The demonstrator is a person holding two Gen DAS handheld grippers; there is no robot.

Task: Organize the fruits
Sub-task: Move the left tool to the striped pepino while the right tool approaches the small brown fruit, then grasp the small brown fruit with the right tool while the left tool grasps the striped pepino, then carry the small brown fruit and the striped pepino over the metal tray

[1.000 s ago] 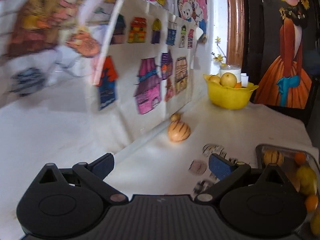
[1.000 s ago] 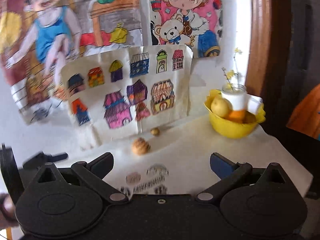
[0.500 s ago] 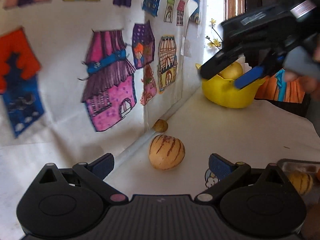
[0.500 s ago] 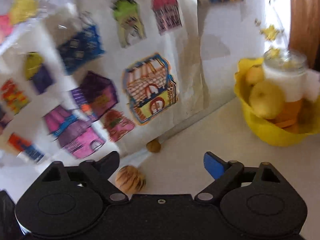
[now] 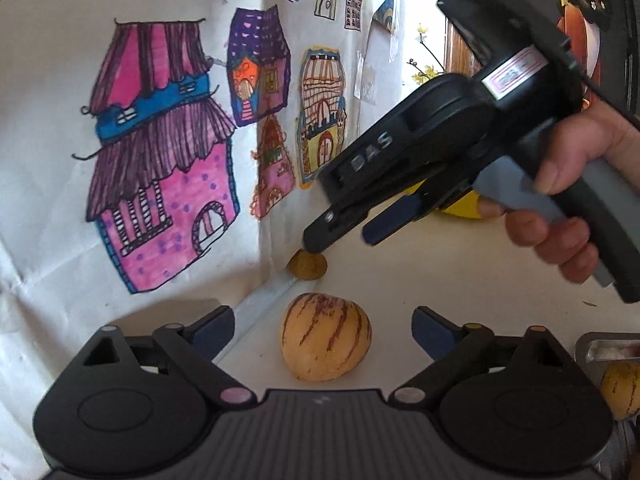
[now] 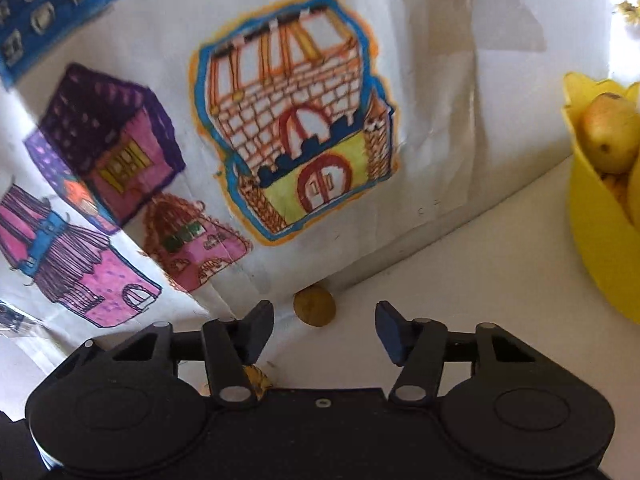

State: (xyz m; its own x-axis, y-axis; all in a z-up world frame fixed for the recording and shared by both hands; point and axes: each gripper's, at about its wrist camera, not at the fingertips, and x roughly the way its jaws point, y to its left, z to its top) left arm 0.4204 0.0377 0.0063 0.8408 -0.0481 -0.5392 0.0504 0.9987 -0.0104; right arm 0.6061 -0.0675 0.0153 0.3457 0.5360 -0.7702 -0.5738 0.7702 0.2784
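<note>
A striped yellow fruit (image 5: 326,344) lies on the white table by the foot of the wall. My left gripper (image 5: 323,332) straddles it, jaws closing, and its pads stand clear of the fruit. Just beyond lies a small brown fruit (image 5: 308,266). My right gripper (image 5: 346,240), held by a hand (image 5: 560,200), slants down over it. In the right wrist view the small brown fruit (image 6: 314,306) sits just ahead of my right gripper (image 6: 324,328). Its jaws are closing and the pads are not touching the fruit. The striped fruit (image 6: 256,378) peeks out under the left finger.
A yellow bowl (image 6: 592,232) holding a pear (image 6: 612,136) and other fruit stands at the right. A metal tray (image 5: 600,348) with another striped fruit (image 5: 622,388) sits at the lower right. A paper drawing of houses (image 6: 296,140) hangs on the wall just behind the fruits.
Both grippers have come down and closer to the wall and the two fruits. The right gripper's jaws have narrowed and it now sits over the small brown fruit.
</note>
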